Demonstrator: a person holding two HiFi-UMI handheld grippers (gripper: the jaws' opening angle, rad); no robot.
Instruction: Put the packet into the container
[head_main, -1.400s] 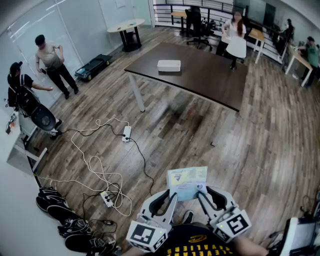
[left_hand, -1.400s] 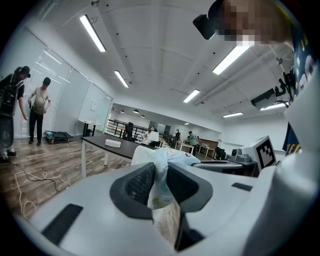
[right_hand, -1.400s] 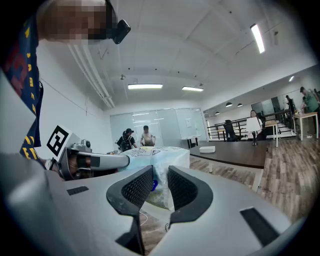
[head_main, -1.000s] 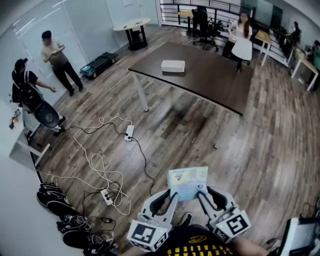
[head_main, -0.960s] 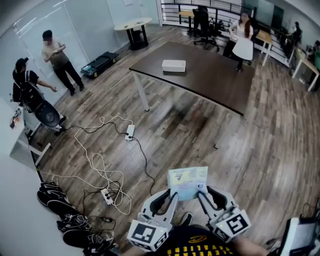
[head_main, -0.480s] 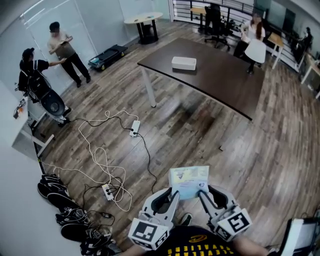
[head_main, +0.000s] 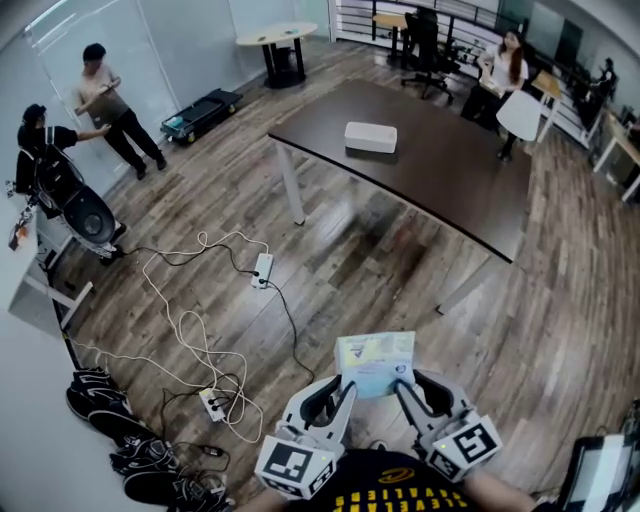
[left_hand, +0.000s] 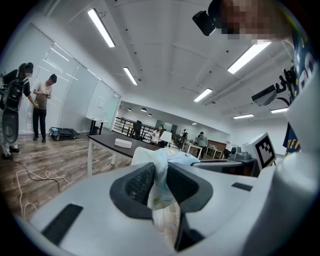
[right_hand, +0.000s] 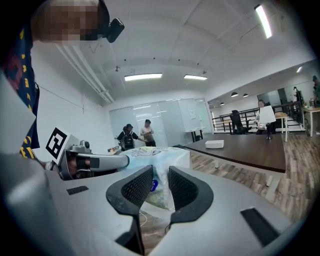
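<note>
A pale blue and white packet (head_main: 376, 362) with a yellow patch is held up at the bottom middle of the head view. My left gripper (head_main: 345, 392) is shut on its left lower edge and my right gripper (head_main: 402, 388) on its right lower edge. The left gripper view shows the packet (left_hand: 150, 155) pinched between the left gripper (left_hand: 159, 172) pads. The right gripper view shows the packet (right_hand: 150, 157) running between the right gripper (right_hand: 160, 182) pads. The container, a white box (head_main: 370, 137), sits far ahead on a dark table (head_main: 440, 170); it also shows as a small white box (left_hand: 123, 143) and white box (right_hand: 214, 144).
White cables and power strips (head_main: 200, 320) lie on the wood floor to the left, with dark bags (head_main: 110, 410) near the wall. Two people (head_main: 100, 95) stand at the far left and another person (head_main: 505, 70) beyond the table. A round table (head_main: 275, 40) stands at the back.
The head view has shifted, so the table and the white box sit a little lower and further right in it. Both grippers hold the packet as before.
</note>
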